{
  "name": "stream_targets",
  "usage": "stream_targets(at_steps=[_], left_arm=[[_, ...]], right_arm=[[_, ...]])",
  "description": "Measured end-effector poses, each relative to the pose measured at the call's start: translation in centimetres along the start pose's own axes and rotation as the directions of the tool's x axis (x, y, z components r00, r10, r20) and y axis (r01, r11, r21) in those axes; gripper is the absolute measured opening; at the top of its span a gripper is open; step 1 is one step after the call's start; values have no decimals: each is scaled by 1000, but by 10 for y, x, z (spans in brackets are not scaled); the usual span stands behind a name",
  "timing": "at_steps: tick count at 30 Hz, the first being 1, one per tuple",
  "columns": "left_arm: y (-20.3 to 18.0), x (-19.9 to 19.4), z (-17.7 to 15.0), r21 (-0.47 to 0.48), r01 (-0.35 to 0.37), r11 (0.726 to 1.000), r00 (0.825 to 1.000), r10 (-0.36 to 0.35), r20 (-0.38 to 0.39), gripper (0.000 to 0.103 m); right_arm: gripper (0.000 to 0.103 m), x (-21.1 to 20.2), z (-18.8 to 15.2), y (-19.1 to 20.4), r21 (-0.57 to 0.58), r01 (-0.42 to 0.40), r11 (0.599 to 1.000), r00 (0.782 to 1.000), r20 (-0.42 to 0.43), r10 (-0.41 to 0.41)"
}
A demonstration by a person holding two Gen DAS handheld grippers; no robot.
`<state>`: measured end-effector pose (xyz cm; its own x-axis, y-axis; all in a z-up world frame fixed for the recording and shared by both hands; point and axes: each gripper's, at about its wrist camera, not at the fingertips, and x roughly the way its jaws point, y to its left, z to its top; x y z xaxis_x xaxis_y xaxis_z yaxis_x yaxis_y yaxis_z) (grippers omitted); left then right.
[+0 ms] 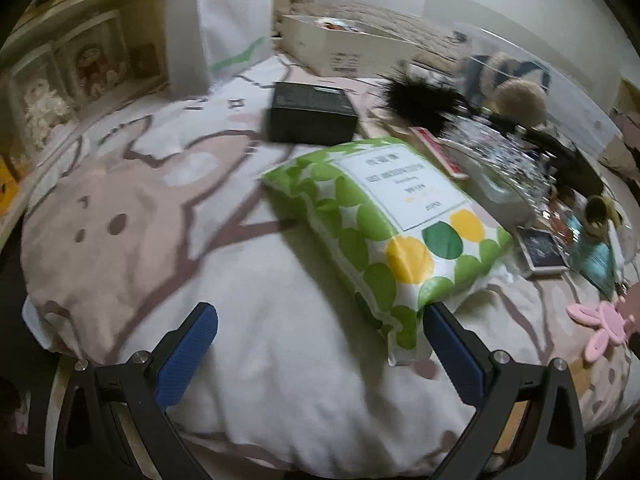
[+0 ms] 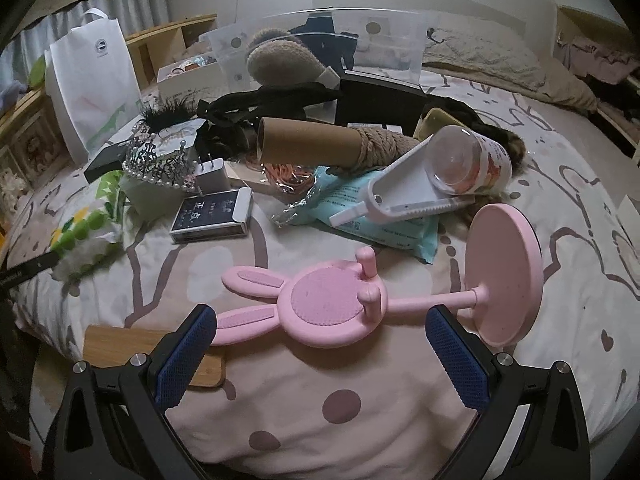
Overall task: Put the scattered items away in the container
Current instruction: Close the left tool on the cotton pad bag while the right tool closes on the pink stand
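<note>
Currently both tongs are spread wide and grip nothing. Left gripper (image 1: 320,332): blue pads apart above the patterned bedspread (image 1: 248,360), with the near corner of the green-dotted soft pack (image 1: 384,220) lying just beside the right finger; contact cannot be confirmed. Far of the pack, a black box (image 1: 312,112) sits flat on the cover. A white paper bag (image 1: 220,20) stands upright at far left, and a white cardboard box (image 1: 340,48) lies beyond the black box.

Right gripper (image 2: 320,332): jaws wide, nothing between them. The pink rabbit phone stand (image 2: 332,300) lies on its side just far of the fingertips, round base (image 2: 506,272) tipped up to the right, ears pointing left. A wooden board (image 2: 136,348) lies flat near the left finger, partly behind it.

Scattered pile, middle distance: small dark book-like box (image 2: 212,216), white charger plug (image 2: 212,176), pearl tiara (image 2: 160,160), cardboard tube wound with rope (image 2: 320,140), light blue wipes pack (image 2: 360,208), white scoop-like holder (image 2: 404,196) with a clear plastic cup (image 2: 468,164) on its side resting on it.

Container: clear plastic bin (image 2: 320,36) at the far side of the pile, a tan plush item (image 2: 284,60) against its near wall. Whether the plush is inside cannot be told.
</note>
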<state>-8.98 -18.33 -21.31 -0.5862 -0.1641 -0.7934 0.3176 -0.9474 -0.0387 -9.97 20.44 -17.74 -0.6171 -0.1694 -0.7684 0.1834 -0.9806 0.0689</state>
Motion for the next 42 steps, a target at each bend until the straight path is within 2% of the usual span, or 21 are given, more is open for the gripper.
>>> stream_targets(at_steps=[4, 10, 12, 14, 17, 22, 30, 32, 38, 42], left_arm=[[24, 7, 8, -30, -23, 999, 1000, 22, -15, 103], [51, 10, 21, -39, -105, 994, 994, 105, -7, 103], [57, 8, 23, -49, -92, 995, 996, 92, -9, 103], [58, 1, 23, -63, -44, 997, 999, 43, -4, 103], [48, -12, 24, -61, 42, 997, 999, -42, 10, 103], [13, -20, 33, 4, 107, 994, 993, -107, 39, 103], [-27, 1, 54, 57, 107, 993, 994, -108, 27, 103], [-33, 9, 58, 70, 89, 994, 996, -90, 17, 103], [-32, 28, 62, 75, 30, 997, 999, -29, -16, 103], [-26, 39, 60, 36, 58, 998, 997, -57, -50, 103]], right_arm=[[103, -4, -1, -1, 19, -27, 999, 999, 27, 27], [103, -5, 0, -4, 29, -27, 999, 999, 24, 26], [103, -4, -1, -6, 32, -22, 999, 1000, 15, 21], [103, -2, -1, -8, 37, -16, 999, 1000, 12, 16], [103, -2, -1, -12, 49, -28, 998, 999, 28, 26], [103, 6, 0, -16, 71, -36, 997, 999, 38, 33], [103, 6, -3, -19, 101, -26, 995, 998, 55, 21], [103, 4, -3, -22, 104, -20, 994, 998, 53, 15], [103, -1, 0, -26, 91, -14, 996, 999, 53, 9], [103, -5, 7, -22, 6, -12, 1000, 999, 49, 12]])
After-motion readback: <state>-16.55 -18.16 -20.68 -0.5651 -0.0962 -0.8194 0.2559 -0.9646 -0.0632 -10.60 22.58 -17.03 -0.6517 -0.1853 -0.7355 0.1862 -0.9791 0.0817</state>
